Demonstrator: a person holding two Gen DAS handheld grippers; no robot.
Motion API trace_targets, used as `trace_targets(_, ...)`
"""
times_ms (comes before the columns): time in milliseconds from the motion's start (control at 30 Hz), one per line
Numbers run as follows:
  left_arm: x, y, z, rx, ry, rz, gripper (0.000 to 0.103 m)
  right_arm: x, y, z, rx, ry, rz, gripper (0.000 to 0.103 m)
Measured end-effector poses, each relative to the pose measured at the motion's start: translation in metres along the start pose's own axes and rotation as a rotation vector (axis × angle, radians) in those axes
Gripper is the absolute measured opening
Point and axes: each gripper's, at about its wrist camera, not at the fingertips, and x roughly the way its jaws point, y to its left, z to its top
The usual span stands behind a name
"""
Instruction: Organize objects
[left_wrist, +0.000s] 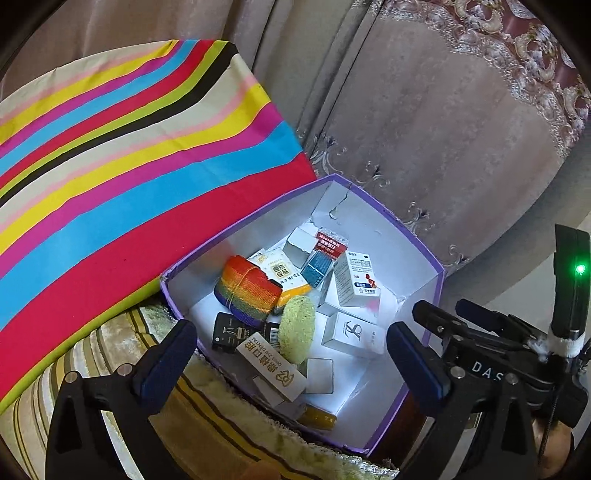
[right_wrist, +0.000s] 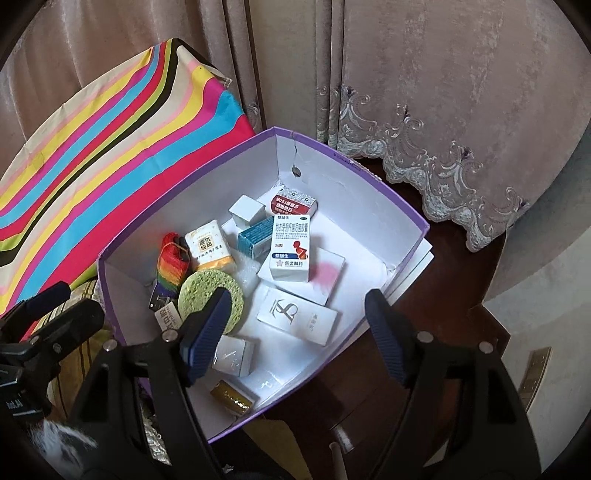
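Observation:
A purple box with a white inside holds several small items: a rainbow strap roll, a green round sponge, a white medicine carton, a teal box, a white logo box and a gold tube. My left gripper is open and empty above the box's near side. My right gripper is open and empty above the box; its body shows at the right of the left wrist view.
A striped multicolour cloth lies left of the box. A striped fuzzy cushion sits under the box's near left. Embroidered curtains hang behind. A dark wooden surface is at the right.

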Motion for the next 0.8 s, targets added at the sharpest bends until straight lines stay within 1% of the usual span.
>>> trace_targets(233,0.0007,0.0022,-0.0005,-0.016,-0.004,0.0,0.103,-0.0002,0.0023,0.0021,-0.009,-0.008,-0.006,0.077)
trace_targets(433,0.0007,-0.0001,-0.001,0.004,-0.006,0.005,0.103,0.0024,0.0014,0.0035,-0.014,-0.001,0.0,0.077)
trace_targets(800,0.0026,-0.0004,-0.0005,0.007,0.001,0.004,0.103,0.0032,0.0009,0.0046,-0.016,0.0,-0.001,0.077)
